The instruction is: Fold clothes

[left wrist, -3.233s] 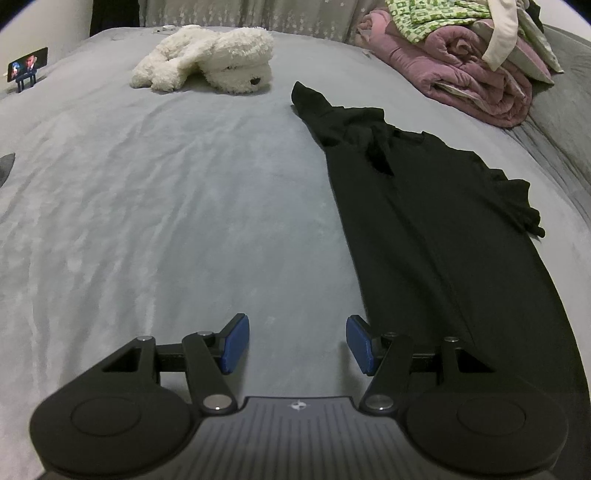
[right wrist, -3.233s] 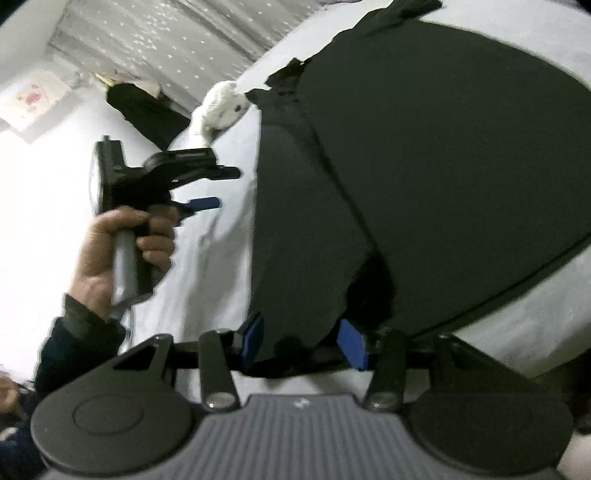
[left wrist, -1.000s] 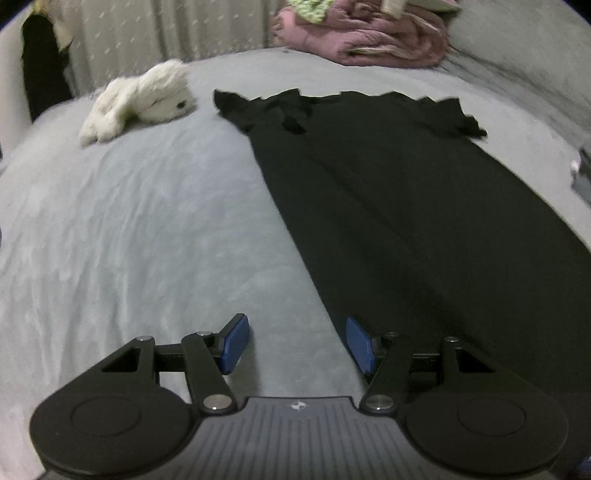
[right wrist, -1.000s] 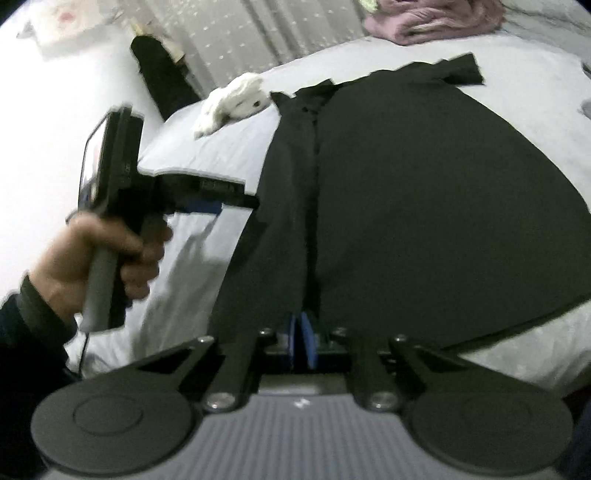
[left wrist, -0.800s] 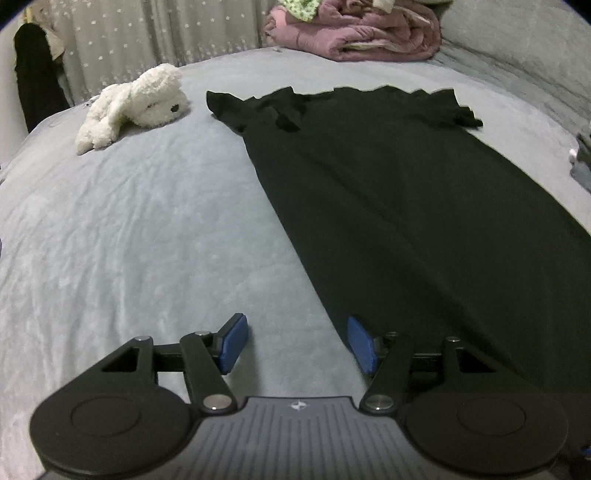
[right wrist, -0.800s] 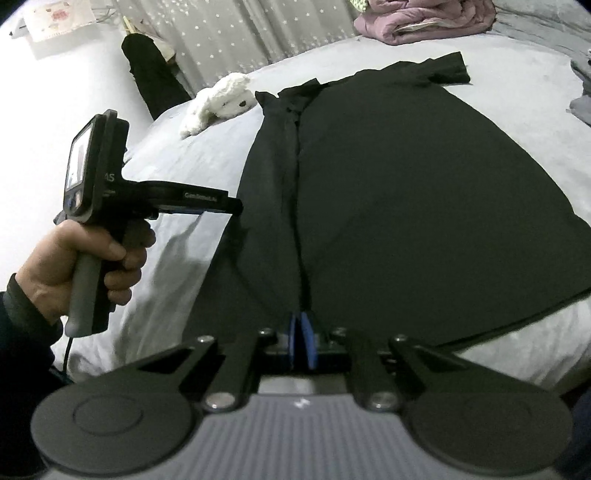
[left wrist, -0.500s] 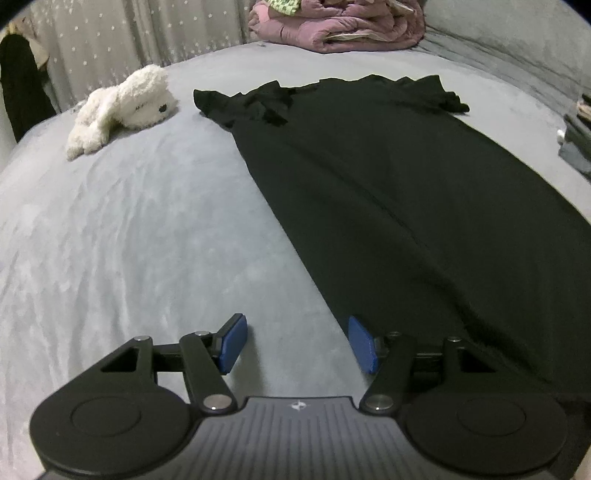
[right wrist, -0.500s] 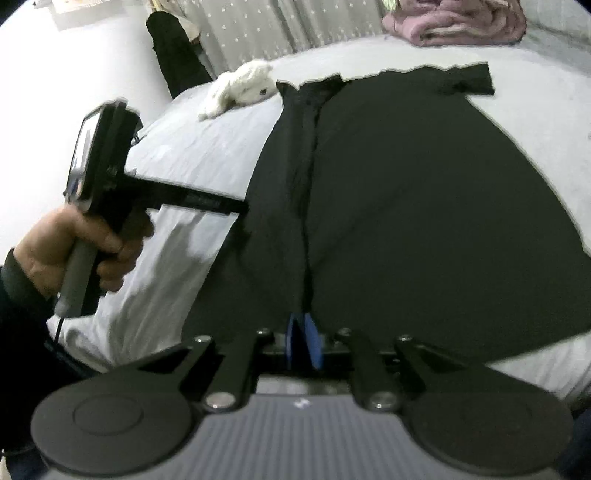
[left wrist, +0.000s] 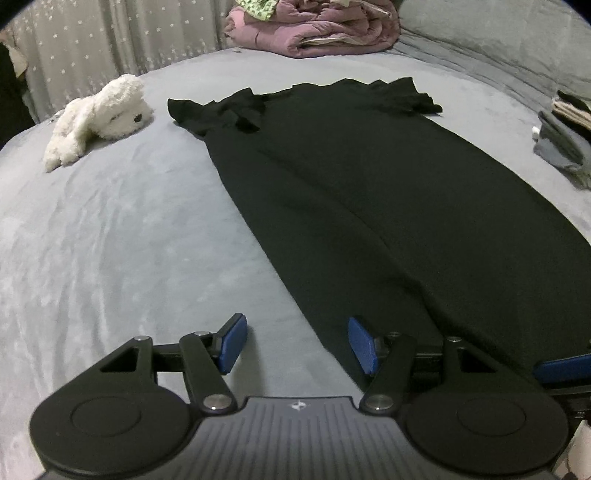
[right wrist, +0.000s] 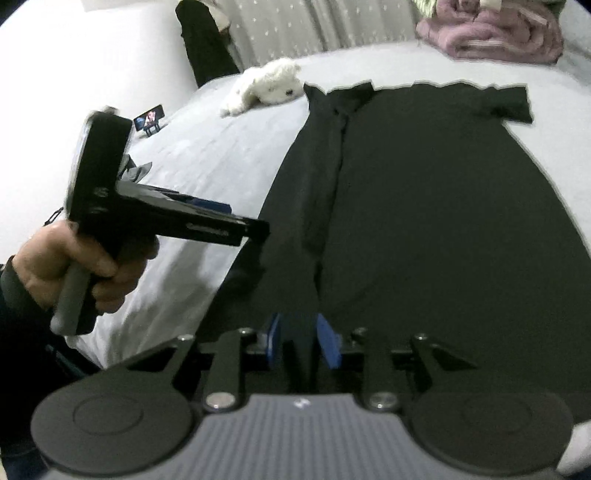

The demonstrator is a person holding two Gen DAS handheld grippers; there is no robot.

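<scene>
A long black dress (left wrist: 369, 192) lies flat on the grey bed (left wrist: 110, 240), its left side folded in as a long strip (right wrist: 321, 177). My left gripper (left wrist: 297, 343) is open over the sheet at the dress's near left edge, with only bed between its blue pads. In the right wrist view a hand (right wrist: 74, 266) holds that left gripper (right wrist: 221, 218) beside the dress. My right gripper (right wrist: 301, 345) is at the near hem. Its jaws are opening, and a dark fold of the dress still lies between the parted pads.
A white plush toy (left wrist: 99, 118) lies at the far left of the bed. A pink quilt pile (left wrist: 314, 29) sits at the head and folded grey clothes (left wrist: 561, 144) at the right edge. A small phone on a stand (right wrist: 149, 120) is near the left edge.
The right gripper's pads, pressed together on the hem a second ago, have parted. The right hand has shifted and rolled slightly. The left gripper stays open in about the same place.
</scene>
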